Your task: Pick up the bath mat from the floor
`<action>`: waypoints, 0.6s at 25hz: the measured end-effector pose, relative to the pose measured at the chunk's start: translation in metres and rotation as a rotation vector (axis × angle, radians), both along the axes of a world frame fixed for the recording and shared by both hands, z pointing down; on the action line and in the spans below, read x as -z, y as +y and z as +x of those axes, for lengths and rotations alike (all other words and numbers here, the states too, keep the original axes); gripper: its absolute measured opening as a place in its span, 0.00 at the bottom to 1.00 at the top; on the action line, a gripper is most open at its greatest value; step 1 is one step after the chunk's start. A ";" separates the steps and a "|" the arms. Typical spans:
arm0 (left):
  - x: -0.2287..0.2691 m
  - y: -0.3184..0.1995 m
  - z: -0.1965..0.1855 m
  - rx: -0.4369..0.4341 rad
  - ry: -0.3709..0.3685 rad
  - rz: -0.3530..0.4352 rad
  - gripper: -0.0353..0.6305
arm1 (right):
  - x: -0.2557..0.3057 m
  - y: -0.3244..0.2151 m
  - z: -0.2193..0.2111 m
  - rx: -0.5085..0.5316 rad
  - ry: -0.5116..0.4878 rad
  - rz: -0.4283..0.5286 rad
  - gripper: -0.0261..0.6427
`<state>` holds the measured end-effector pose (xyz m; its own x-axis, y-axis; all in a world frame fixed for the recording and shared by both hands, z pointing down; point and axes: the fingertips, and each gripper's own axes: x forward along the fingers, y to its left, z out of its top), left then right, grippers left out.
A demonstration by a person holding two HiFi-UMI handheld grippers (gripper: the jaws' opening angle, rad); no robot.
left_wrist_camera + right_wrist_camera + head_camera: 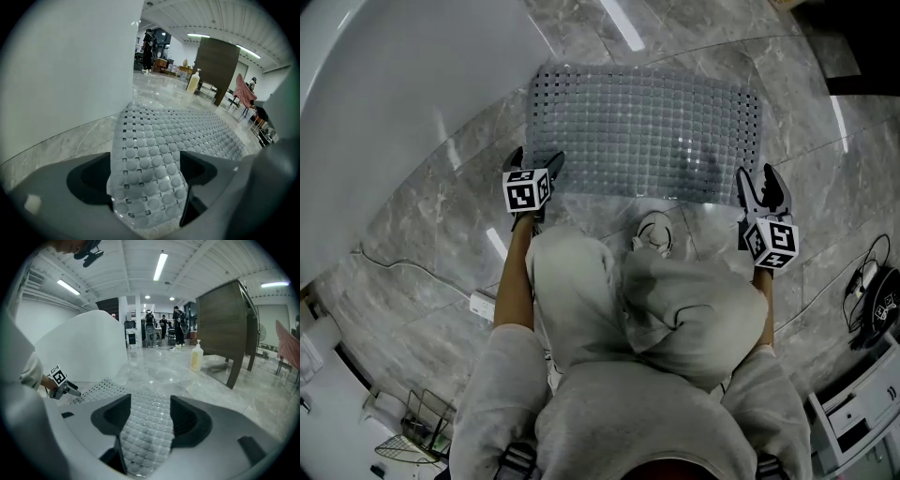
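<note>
The grey, studded bath mat [642,131] lies flat on the marble floor beside a white tub. My left gripper [536,159] is at the mat's near left corner. In the left gripper view the gripper [146,173] stands open, and the mat [154,154] runs between the jaws without being pinched. My right gripper [757,178] is at the near right corner, jaws apart. In the right gripper view the gripper [150,416] is low over the mat [147,427], which shows flat between the jaws. The left gripper's marker cube [57,376] appears there at the far left.
The white tub [384,94] curves along the mat's left side. My bent knees in grey trousers [609,300] are just behind the mat. A soap bottle [197,357] and a dark cabinet [225,319] stand beyond. Cables [867,291] and drawers [853,412] lie at right, a wire rack [417,427] at lower left.
</note>
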<state>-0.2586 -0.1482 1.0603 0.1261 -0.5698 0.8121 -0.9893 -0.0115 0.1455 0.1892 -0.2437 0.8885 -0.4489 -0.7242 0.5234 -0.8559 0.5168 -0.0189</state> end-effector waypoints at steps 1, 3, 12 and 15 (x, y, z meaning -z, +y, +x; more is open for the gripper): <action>-0.007 0.001 0.001 -0.004 -0.003 -0.016 0.73 | -0.001 0.000 0.001 0.001 0.002 -0.002 0.42; -0.019 0.003 0.001 -0.021 -0.019 -0.045 0.73 | -0.003 -0.001 0.003 0.003 0.007 -0.005 0.42; -0.050 0.001 -0.006 -0.003 -0.032 -0.111 0.77 | -0.007 -0.006 0.003 0.013 0.030 -0.008 0.41; -0.058 0.003 -0.004 -0.005 -0.029 -0.124 0.79 | -0.008 -0.006 0.002 0.015 0.033 -0.010 0.42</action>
